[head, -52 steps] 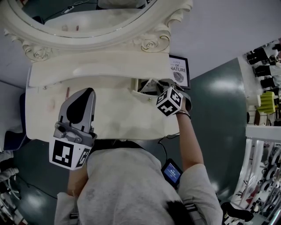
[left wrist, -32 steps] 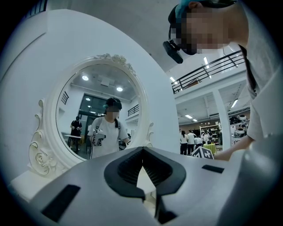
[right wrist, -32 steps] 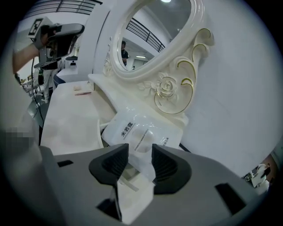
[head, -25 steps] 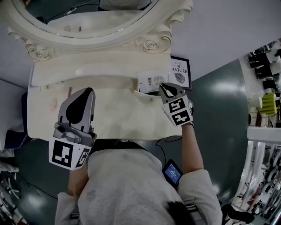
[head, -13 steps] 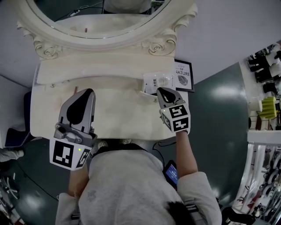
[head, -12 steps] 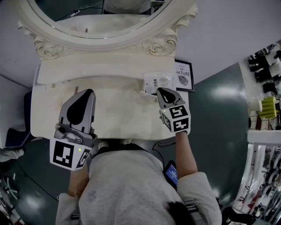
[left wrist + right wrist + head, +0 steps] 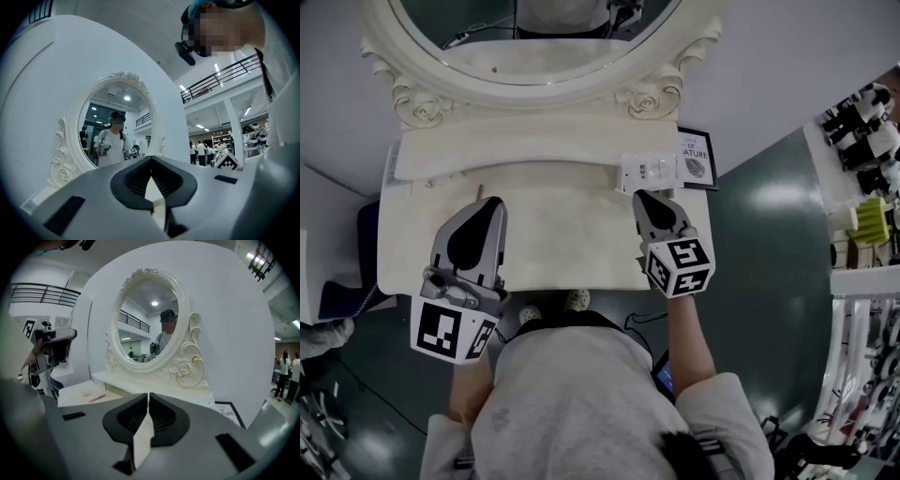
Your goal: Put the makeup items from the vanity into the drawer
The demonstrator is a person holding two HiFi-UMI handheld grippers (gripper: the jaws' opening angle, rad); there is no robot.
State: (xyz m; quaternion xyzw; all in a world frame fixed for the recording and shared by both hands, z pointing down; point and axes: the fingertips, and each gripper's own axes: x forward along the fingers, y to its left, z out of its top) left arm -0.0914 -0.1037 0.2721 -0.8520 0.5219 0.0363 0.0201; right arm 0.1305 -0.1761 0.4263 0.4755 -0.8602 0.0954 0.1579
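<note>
The cream-white carved oval mirror [image 7: 534, 42] stood against a white wall, and everything else lay below it in the head view. Under the mirror ran a narrow raised shelf [image 7: 516, 150], then the cream vanity top [image 7: 567, 230], whose scalloped front edge sat just above the person's shoes [image 7: 551, 307]. The left gripper [image 7: 490, 204] hung over the top below the mirror's left side, its fingers pressed together at the tips with nothing between them. The right gripper [image 7: 641, 199] hung below the mirror's right side, its fingers likewise closed on nothing. The stretch of top between the two grippers lay bare, well clear for movement. A thin pink makeup pencil [image 7: 97, 398] lay on the top below the mirror's left side, just beyond the left gripper's tip and apart from it. Below the mirror's right rosette, a small white drawer [image 7: 649, 173] showed pale packets from above, near the right gripper's tip. Just right of it, past the vanity's end, a black-framed printed sign [image 7: 697, 159] leaned at the wall, with dark green floor [image 7: 769, 281] open beyond.
</note>
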